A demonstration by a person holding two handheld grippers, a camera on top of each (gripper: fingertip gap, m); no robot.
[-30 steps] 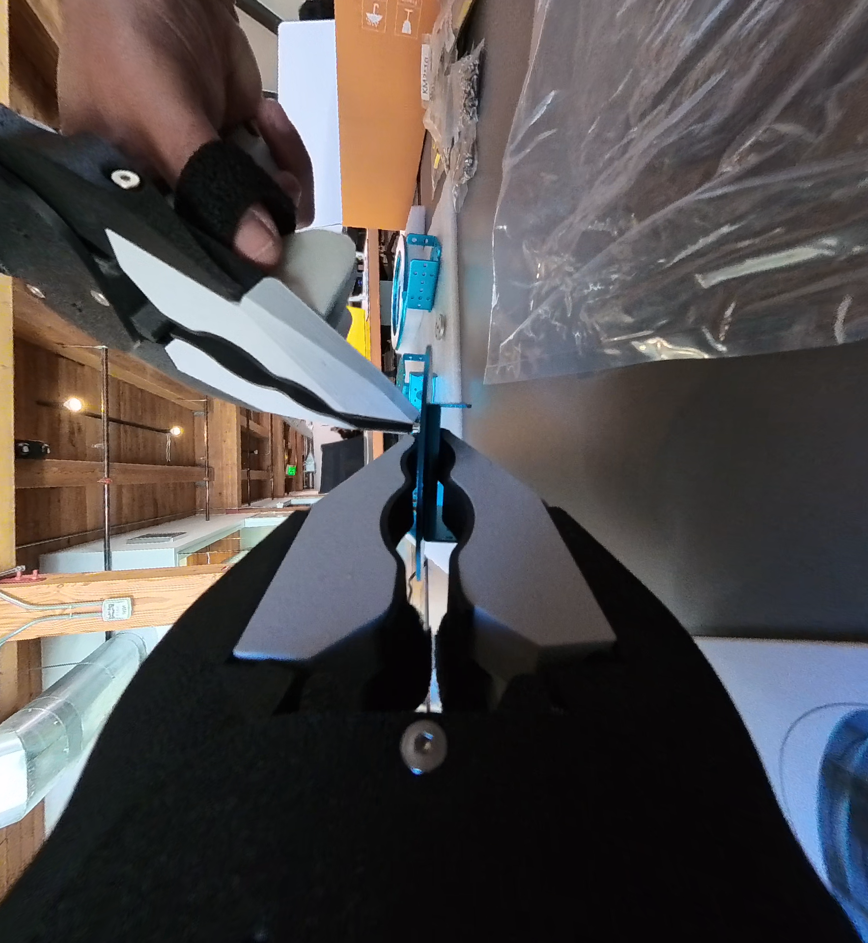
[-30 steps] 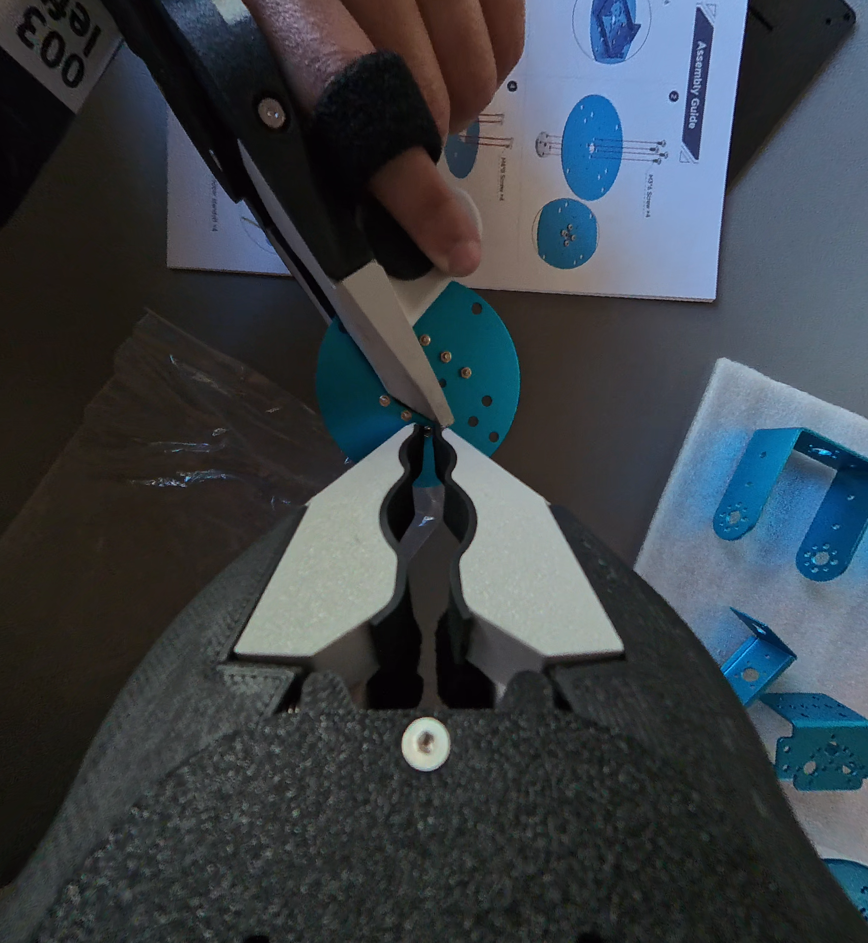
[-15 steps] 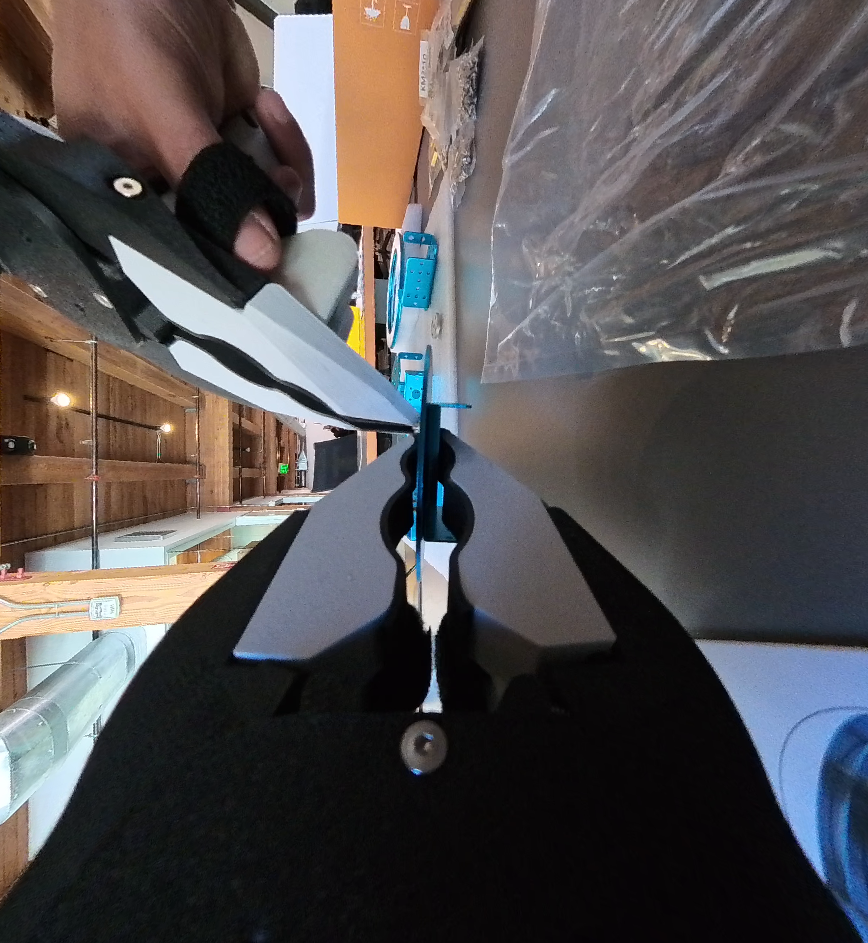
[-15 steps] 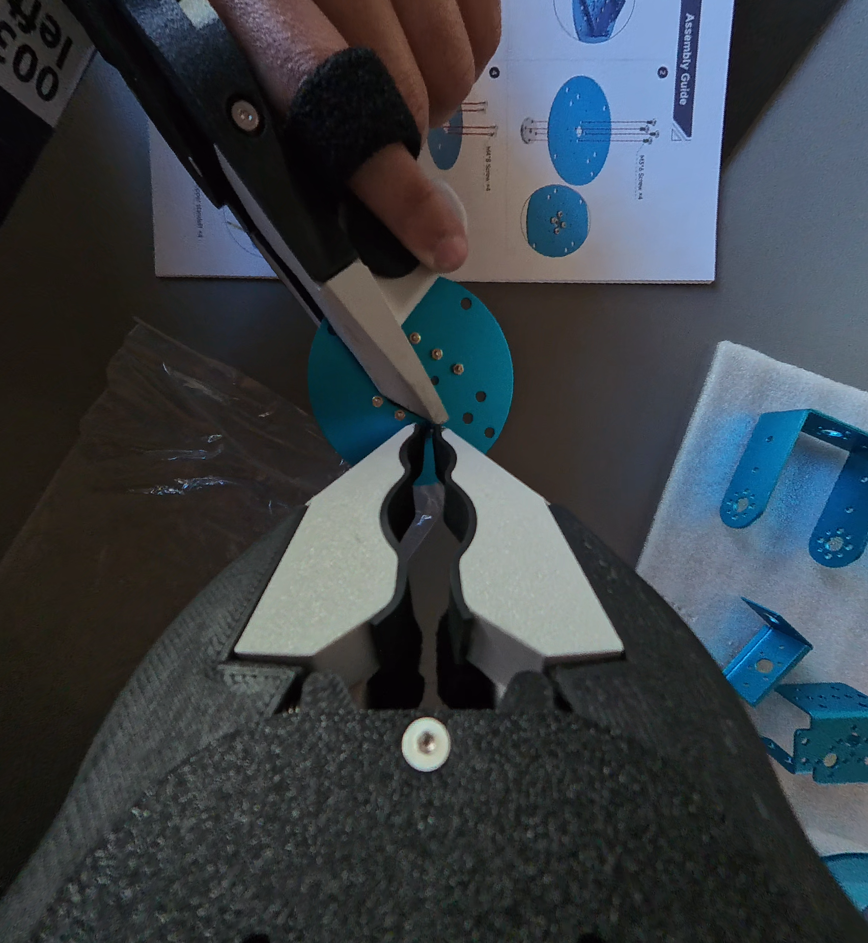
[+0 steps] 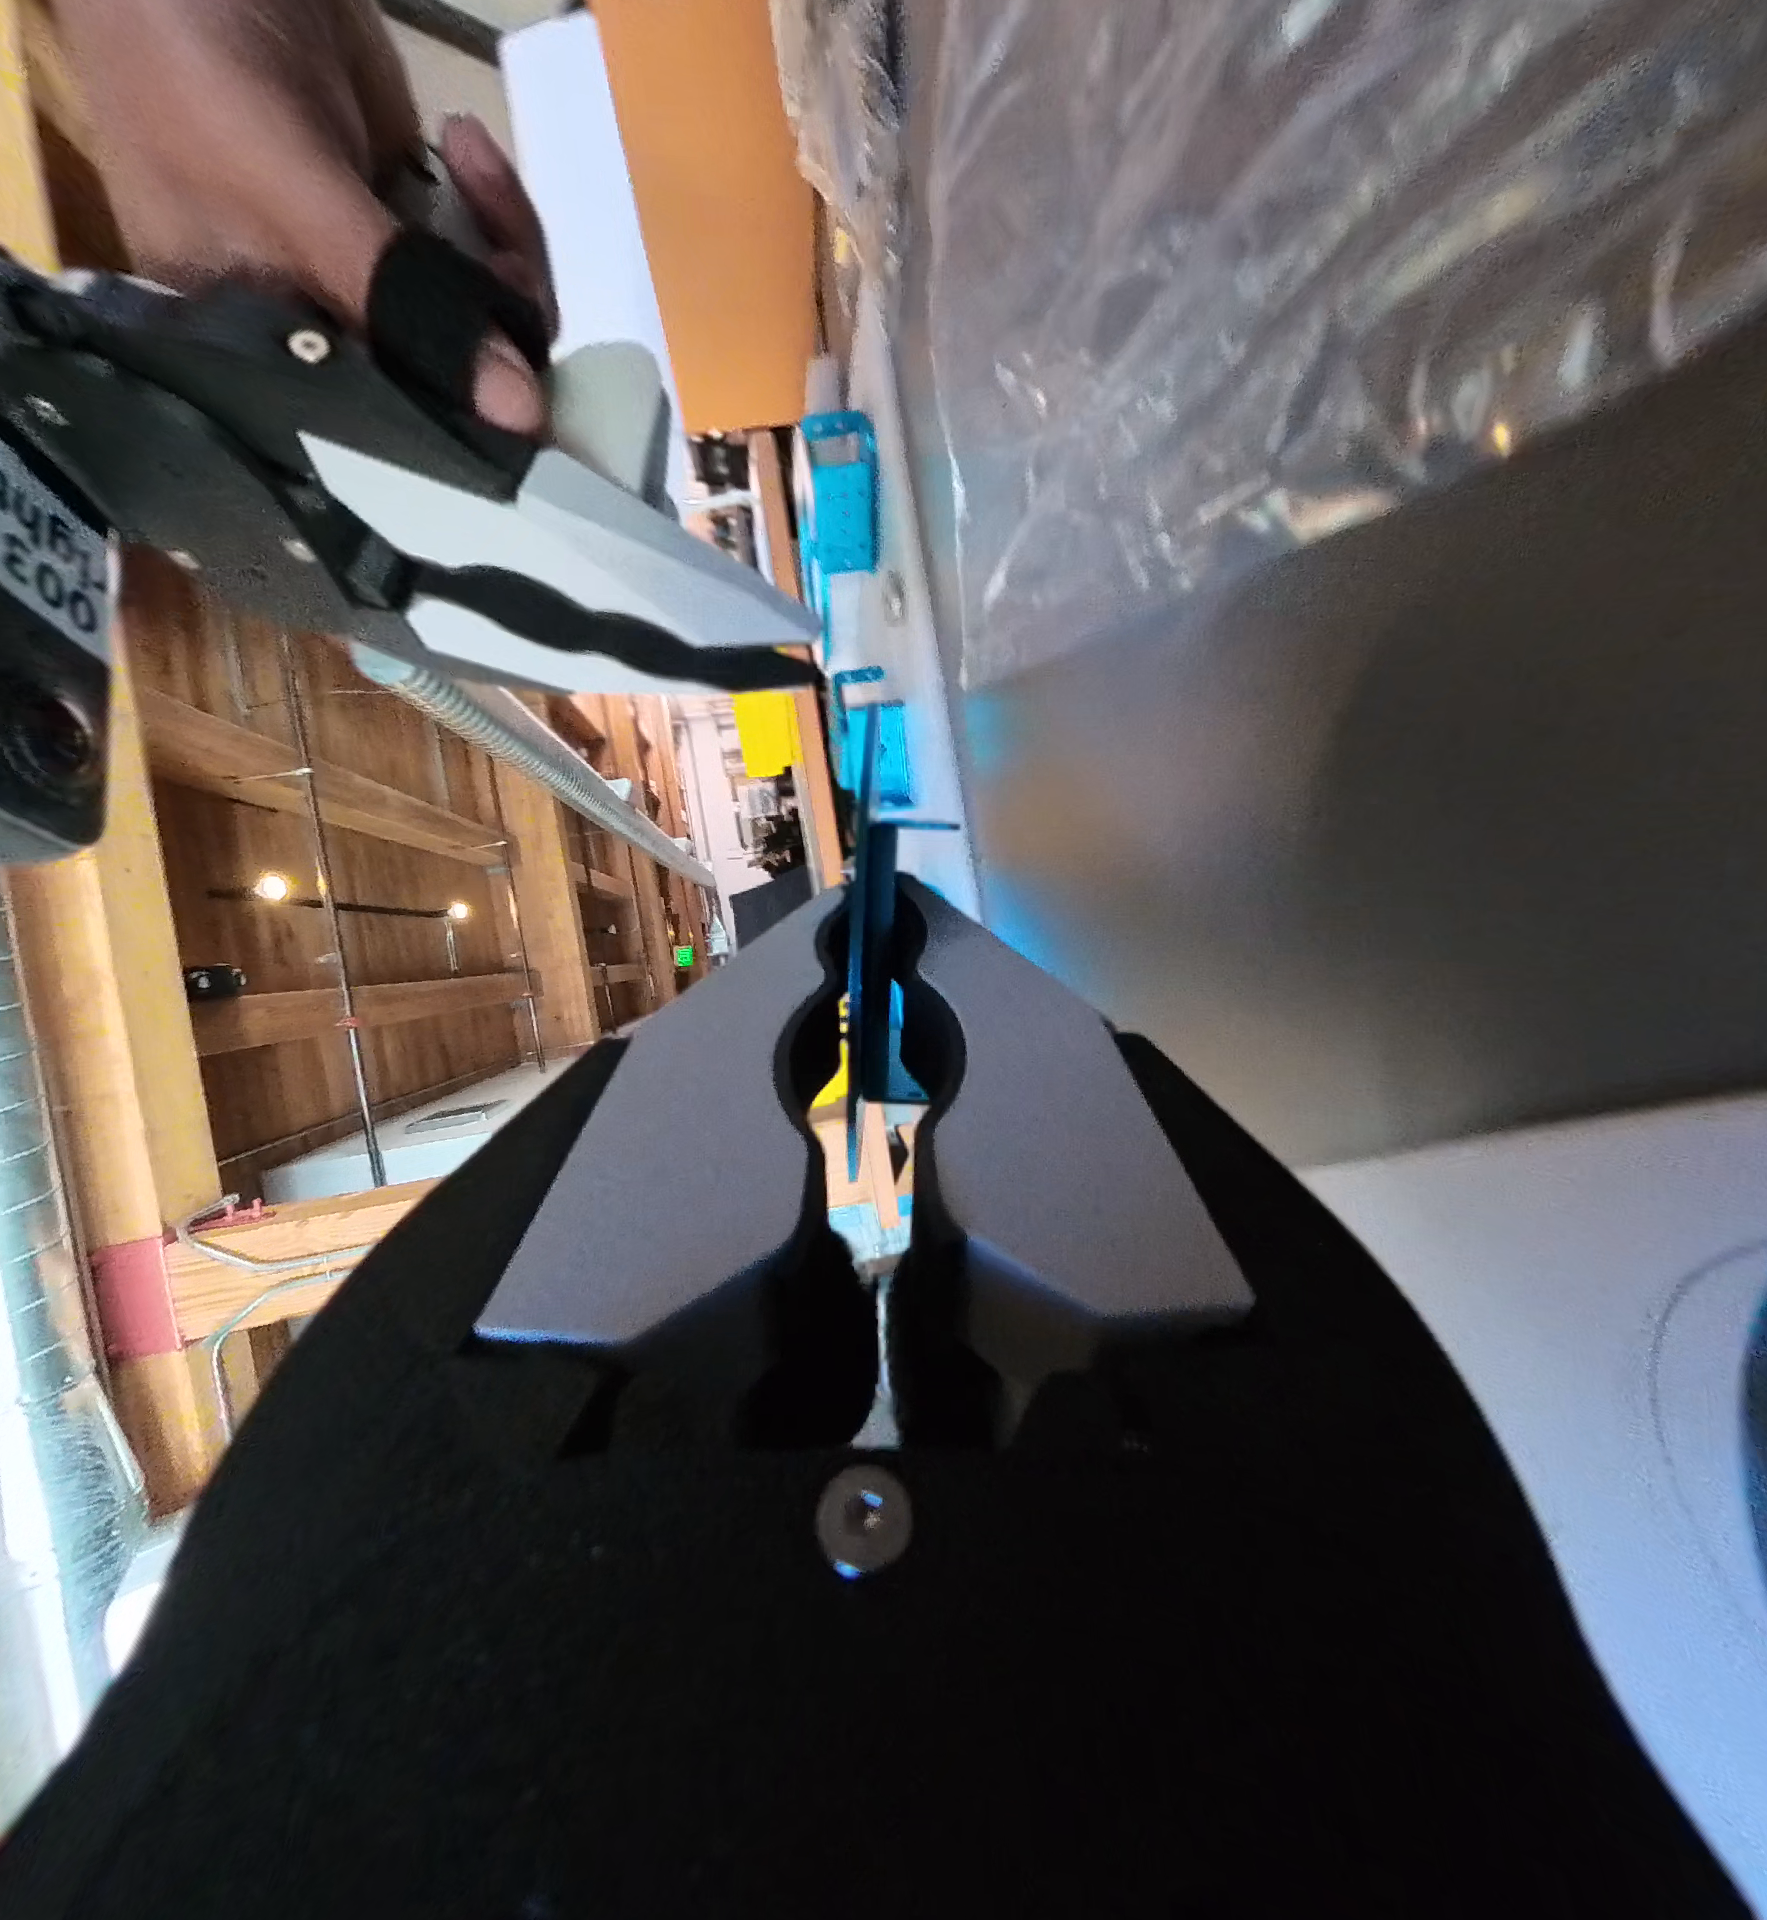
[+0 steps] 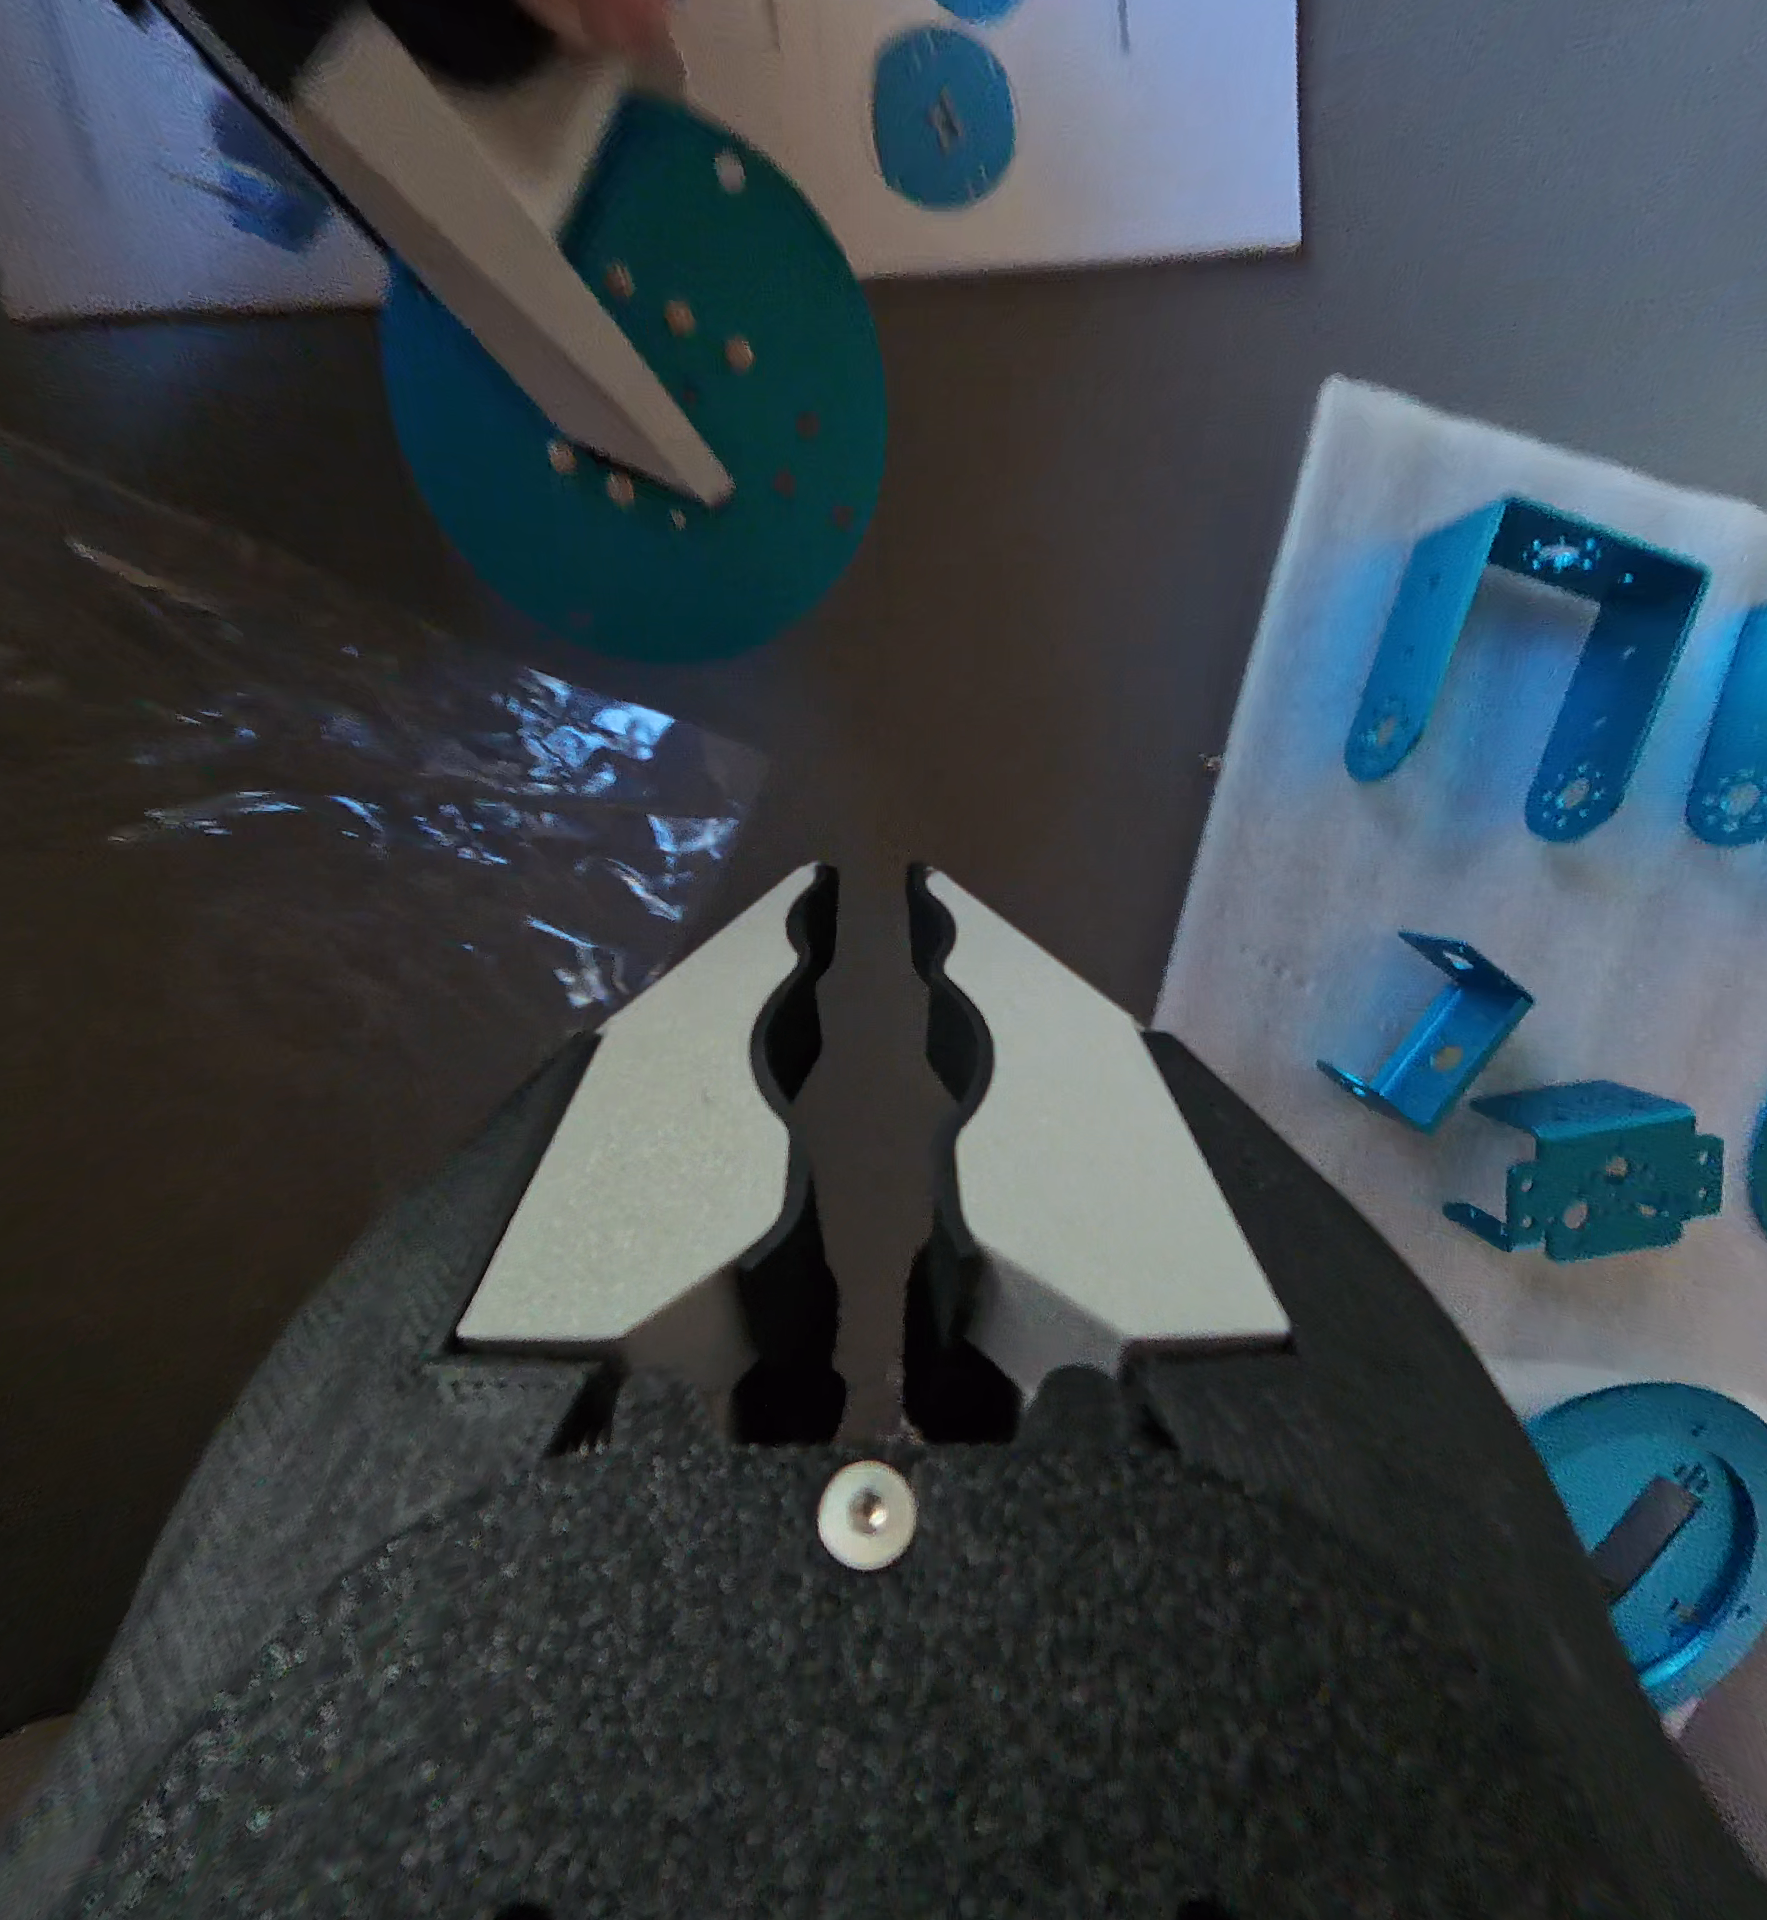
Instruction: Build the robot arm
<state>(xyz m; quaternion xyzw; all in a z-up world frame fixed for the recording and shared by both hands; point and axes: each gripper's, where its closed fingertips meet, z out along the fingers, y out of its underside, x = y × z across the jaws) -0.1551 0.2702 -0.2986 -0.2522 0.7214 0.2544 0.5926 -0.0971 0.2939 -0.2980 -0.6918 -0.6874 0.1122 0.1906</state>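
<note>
A teal round plate (image 6: pixel 650 416) (seen edge-on in the left wrist view) is clamped by the left hand-held gripper (image 5: pixel 874 894) above the grey worktop (image 6: pixel 1066 468). The right hand-held gripper (image 6: pixel 871 873) is parted slightly, empty, beside crinkled plastic (image 6: pixel 391 748) and blue brackets (image 6: pixel 1523 665) on white foam (image 6: pixel 1274 831).

Blue brackets (image 6: pixel 1528 665), apparently on foam (image 6: pixel 1274 831)

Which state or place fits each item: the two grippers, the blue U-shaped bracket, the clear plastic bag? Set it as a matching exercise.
1. left gripper
2. right gripper
3. U-shaped bracket
4. plastic bag

a. lies on the white foam pad
b. jaws open, nothing between them
c. jaws shut on the teal disc
d. lies crinkled on the dark table

Pairs: 1-c, 2-b, 3-a, 4-d
</note>
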